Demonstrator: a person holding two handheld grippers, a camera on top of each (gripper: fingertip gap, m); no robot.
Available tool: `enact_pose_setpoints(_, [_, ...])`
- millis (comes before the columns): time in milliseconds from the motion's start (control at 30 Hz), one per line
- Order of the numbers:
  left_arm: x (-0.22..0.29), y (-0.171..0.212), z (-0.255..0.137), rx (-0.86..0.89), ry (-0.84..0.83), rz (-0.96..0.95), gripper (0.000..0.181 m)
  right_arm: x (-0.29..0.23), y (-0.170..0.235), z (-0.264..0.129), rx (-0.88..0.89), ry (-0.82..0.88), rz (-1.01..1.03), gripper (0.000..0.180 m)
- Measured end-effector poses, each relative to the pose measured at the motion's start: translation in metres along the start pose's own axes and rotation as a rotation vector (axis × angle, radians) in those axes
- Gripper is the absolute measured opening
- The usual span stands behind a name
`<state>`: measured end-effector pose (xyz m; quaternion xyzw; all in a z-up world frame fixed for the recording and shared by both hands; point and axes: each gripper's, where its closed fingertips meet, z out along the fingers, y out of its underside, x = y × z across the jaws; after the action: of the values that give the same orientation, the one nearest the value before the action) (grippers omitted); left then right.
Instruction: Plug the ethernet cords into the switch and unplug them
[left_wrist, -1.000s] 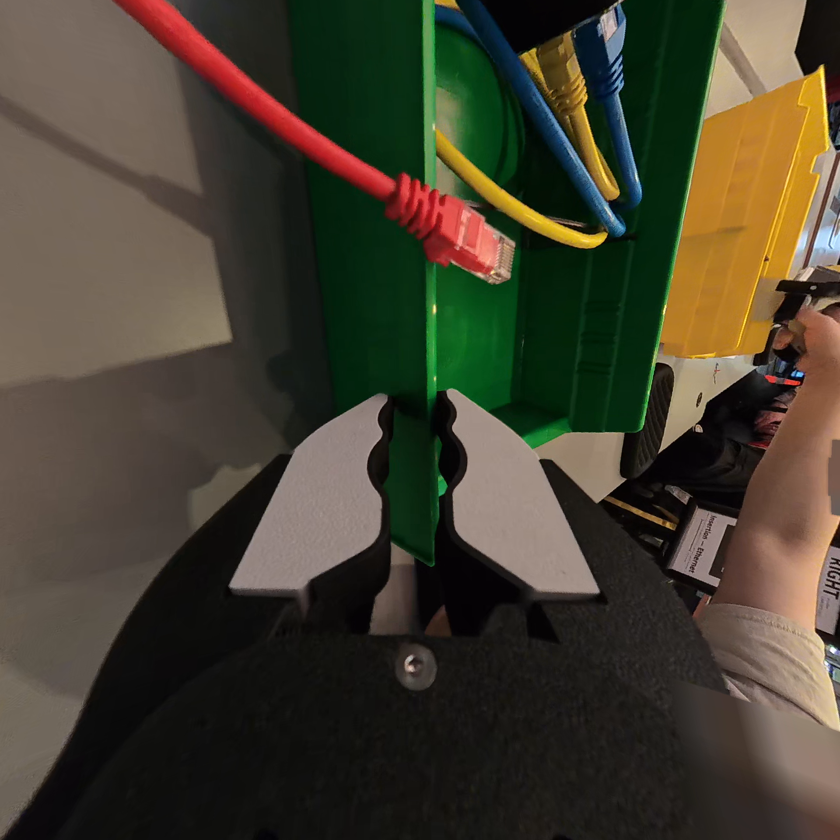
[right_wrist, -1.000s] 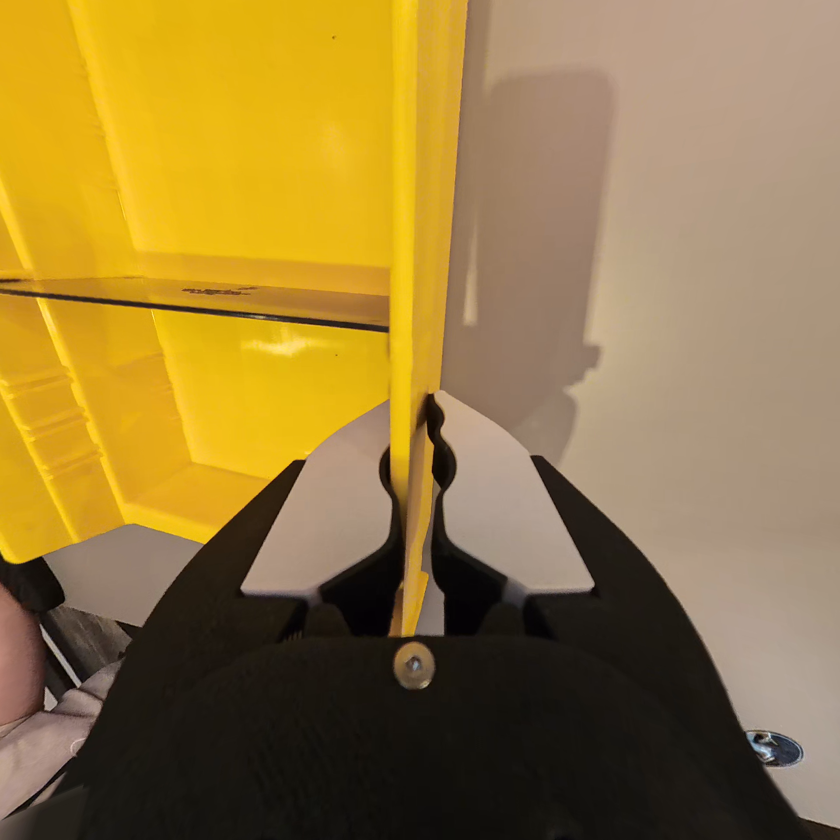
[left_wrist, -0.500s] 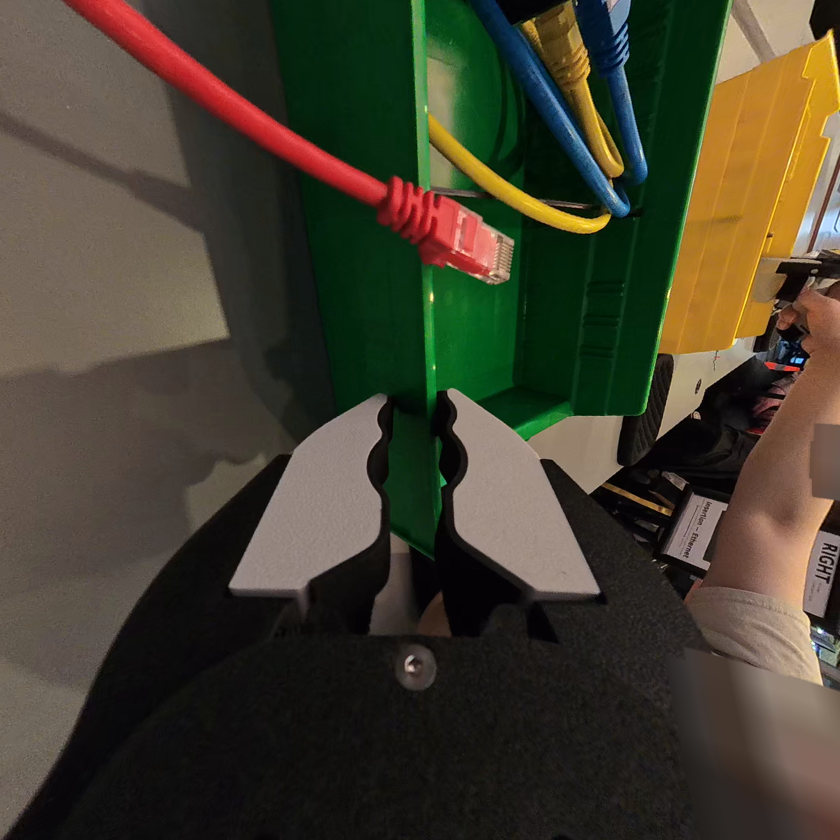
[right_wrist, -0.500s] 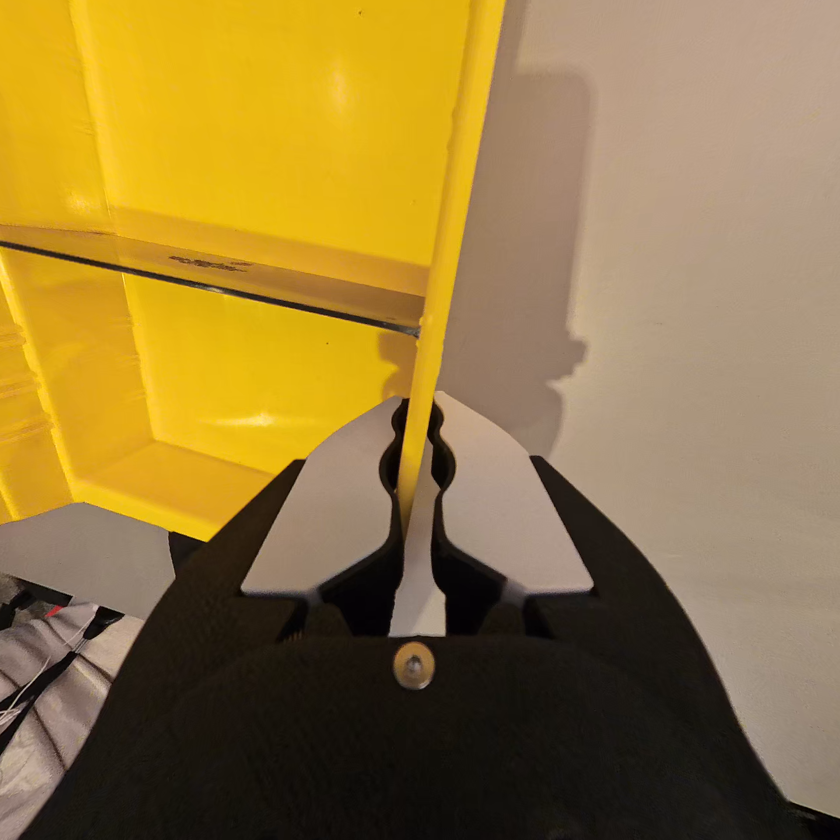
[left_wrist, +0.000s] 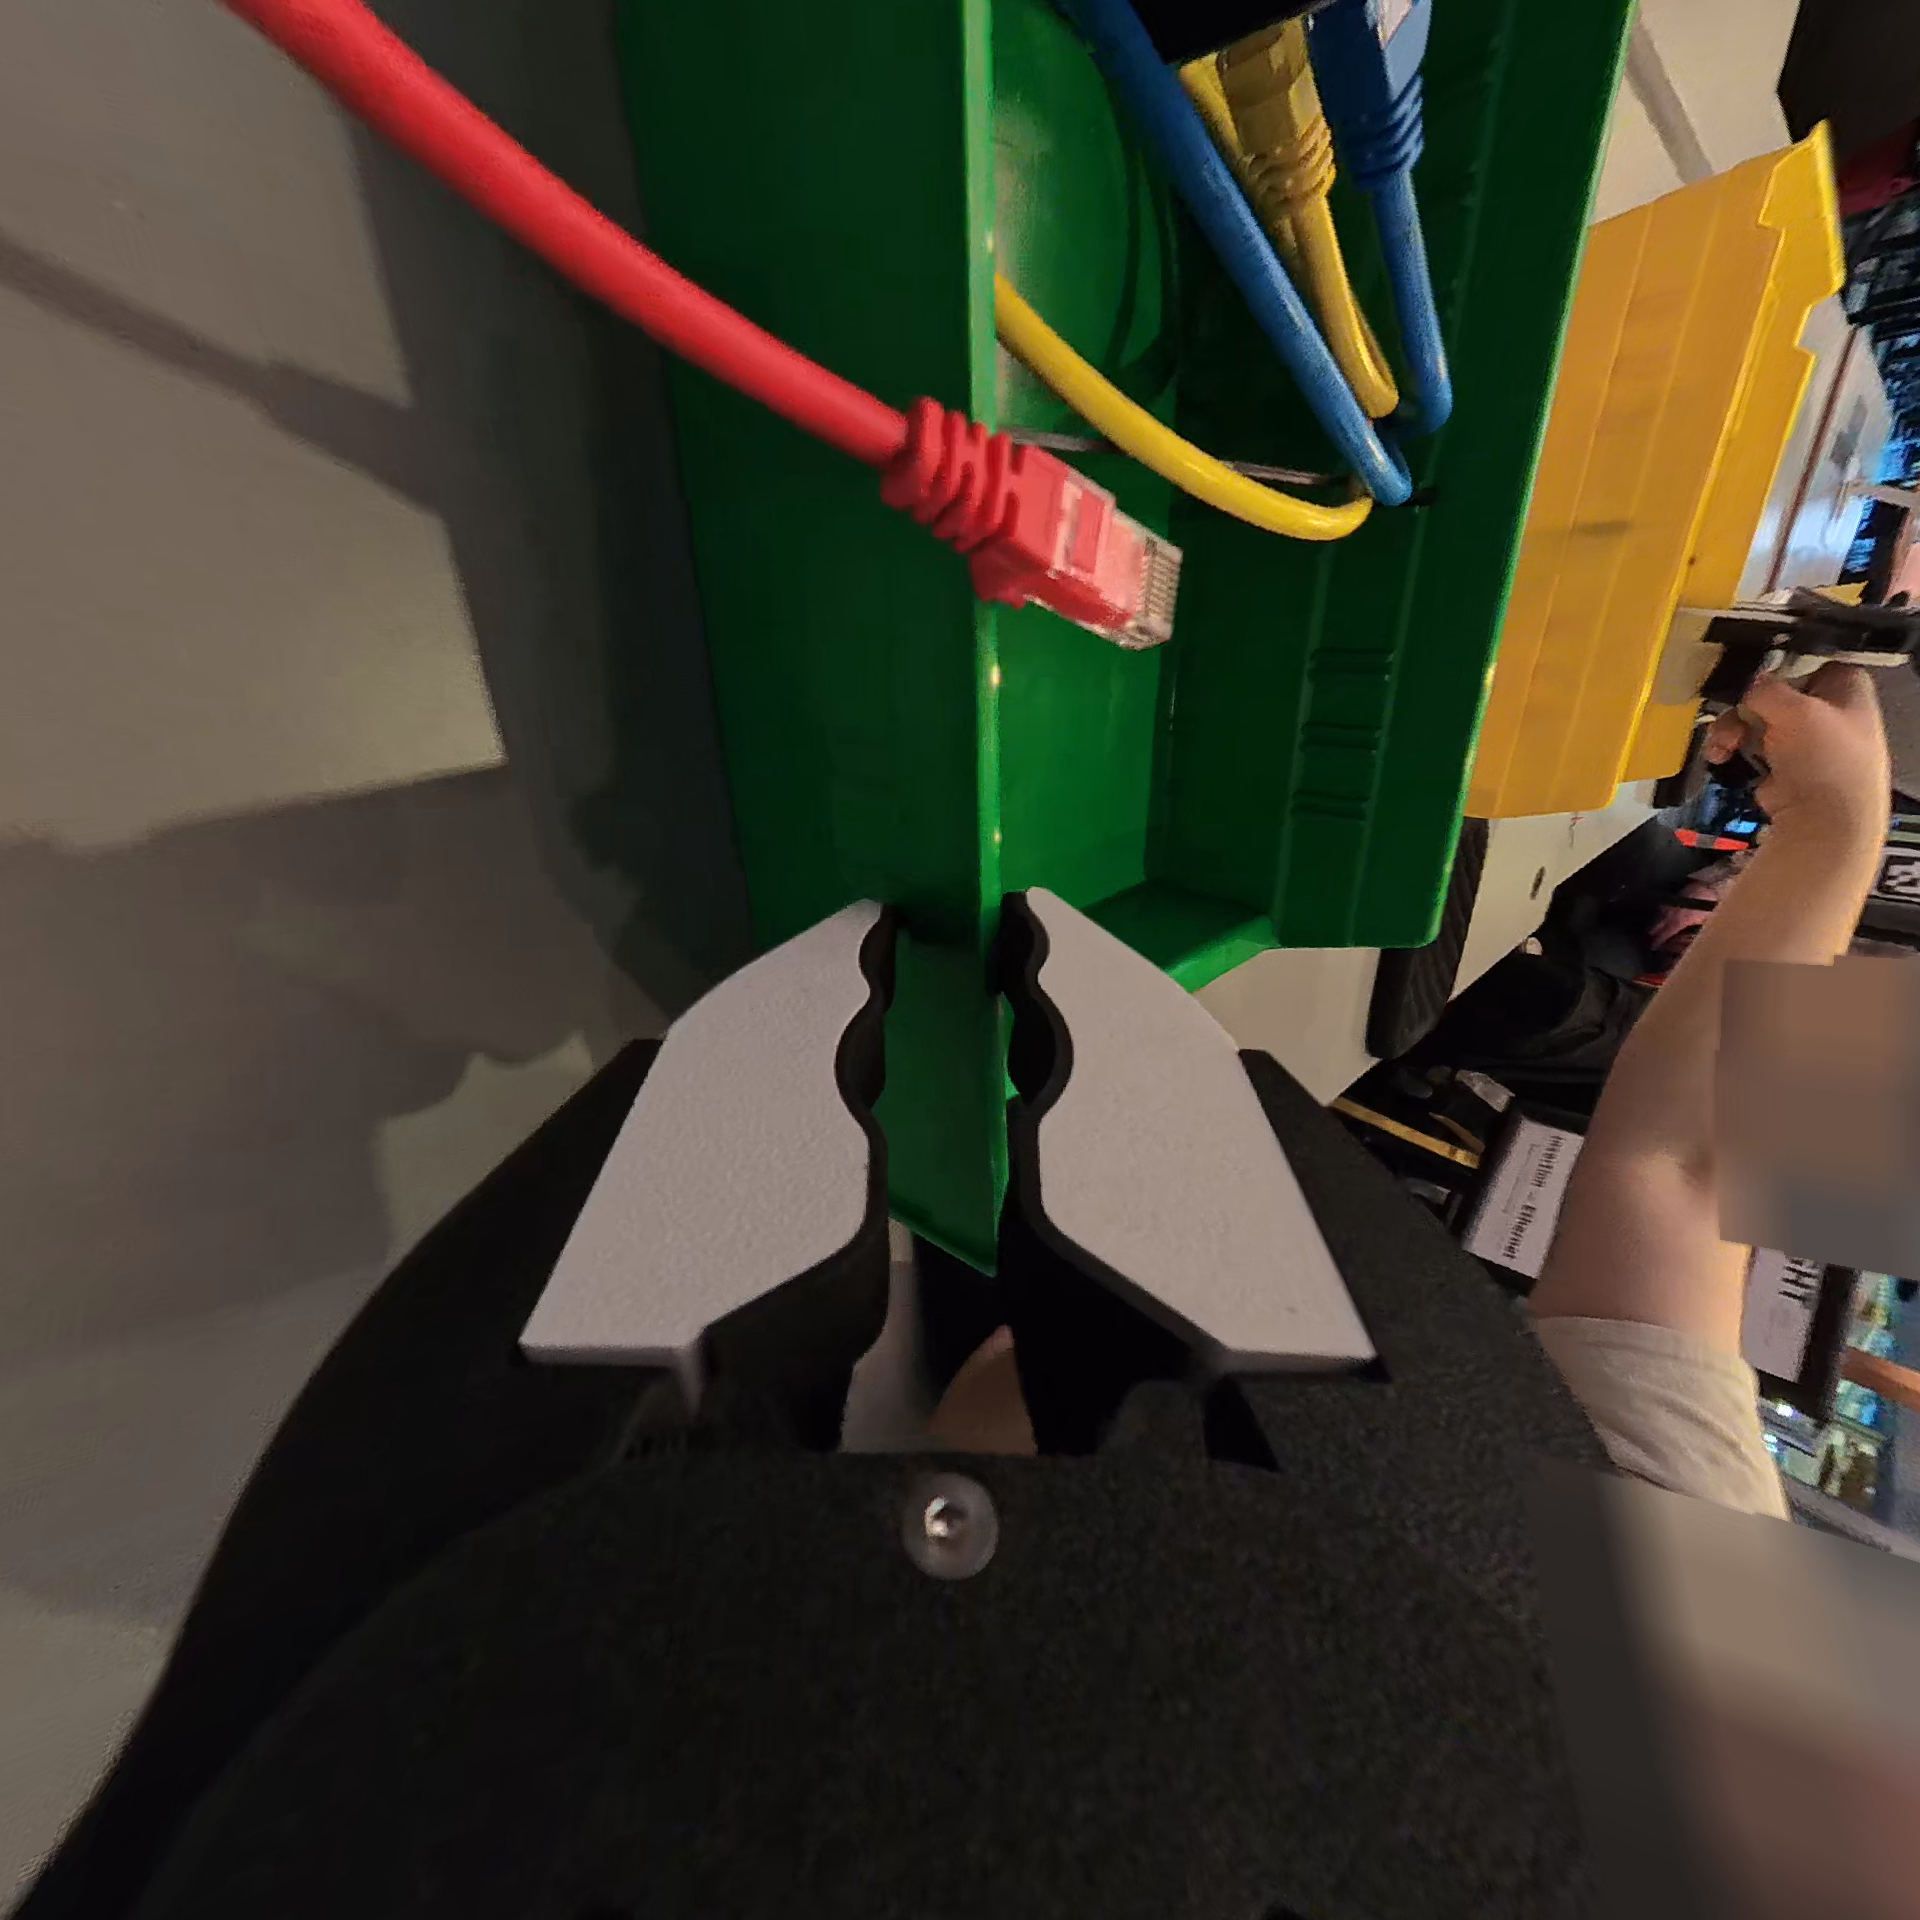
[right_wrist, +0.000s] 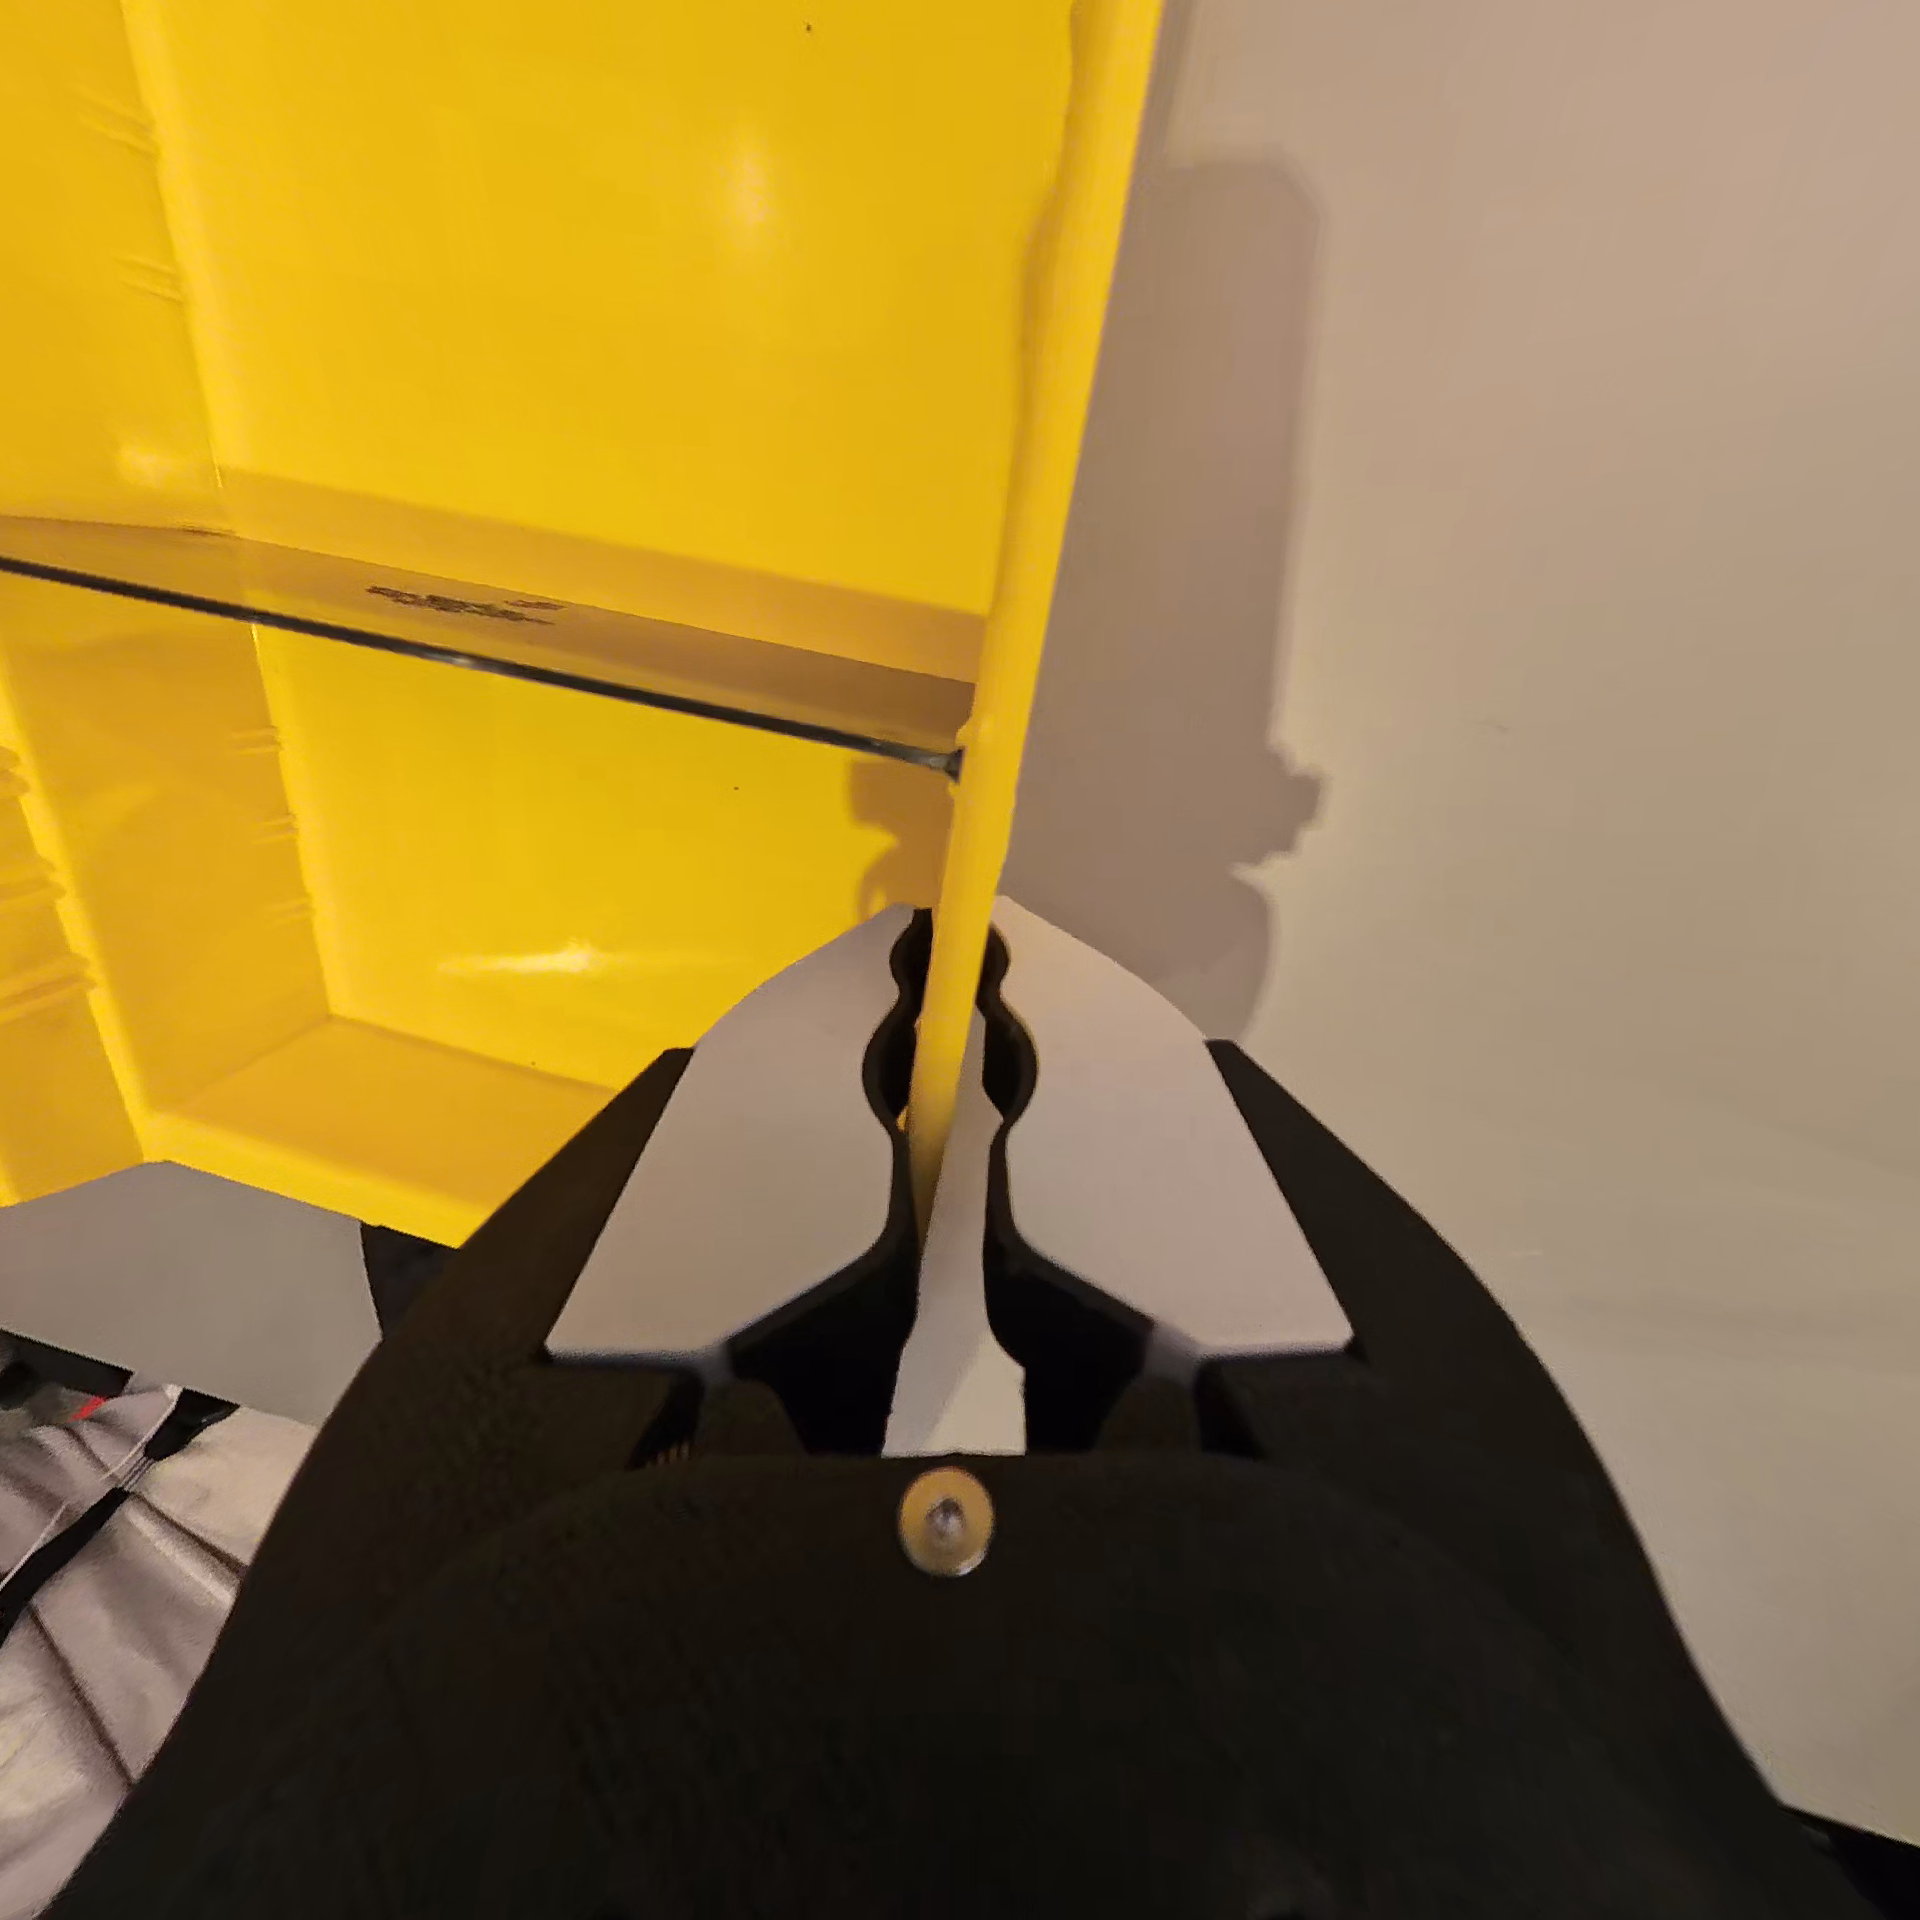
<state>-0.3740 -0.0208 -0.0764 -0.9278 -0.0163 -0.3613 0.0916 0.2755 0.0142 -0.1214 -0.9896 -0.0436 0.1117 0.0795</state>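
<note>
Jaws of the left gripper (left_wrist: 940, 914) are clamping the near side wall of the green bin (left_wrist: 831, 520), wall edge sitting right between the pads; grip is looking the same as a second ago. Jaws of the right gripper (right_wrist: 951, 920) are closing around the thin side wall of the yellow bin (right_wrist: 623, 312), but only the forward part of the jaws is pinching it now — the wall was reaching back to the screw a second ago, so it is sliding out toward the tips, and the bin is tilting rightward at the top.

Red ethernet cord (left_wrist: 582, 239) is hanging over the green bin's wall, its plug (left_wrist: 1049, 545) dangling loose inside, plugged into nothing. Yellow cord (left_wrist: 1143, 436) and blue cords (left_wrist: 1247, 260) are looping deeper in the bin, their boots running up into a dark unit at the top edge, mostly cut off. Whole green bin is sitting a bit lower in the left wrist view than before.

Yellow bin (left_wrist: 1642, 468) is showing far right in the left wrist view, with the person's hand (left_wrist: 1808, 738) working the other gripper beside it. Clear divider (right_wrist: 499, 634) is crossing the yellow bin. Pale worktop (right_wrist: 1558, 623) is lying under it.
</note>
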Motion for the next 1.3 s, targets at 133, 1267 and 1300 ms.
enact_pose_setpoints(133, [0.005, -0.001, -0.014, 0.053, 0.062, -0.039, 0.014, -0.006, -0.004, -0.004, 0.091, -0.053, -0.013, 0.022])
enact_pose_setpoints(1267, [0.210, -0.139, -0.015, 0.863, -0.657, 1.415, 0.044, -0.232, -0.131, -0.187, 1.415, -0.180, -0.667, 0.044])
enact_pose_setpoints(1300, [0.198, -0.150, -0.016, 0.808, -0.747, 1.487, 0.043, -0.236, -0.132, -0.182, 1.395, -0.209, -0.669, 0.044])
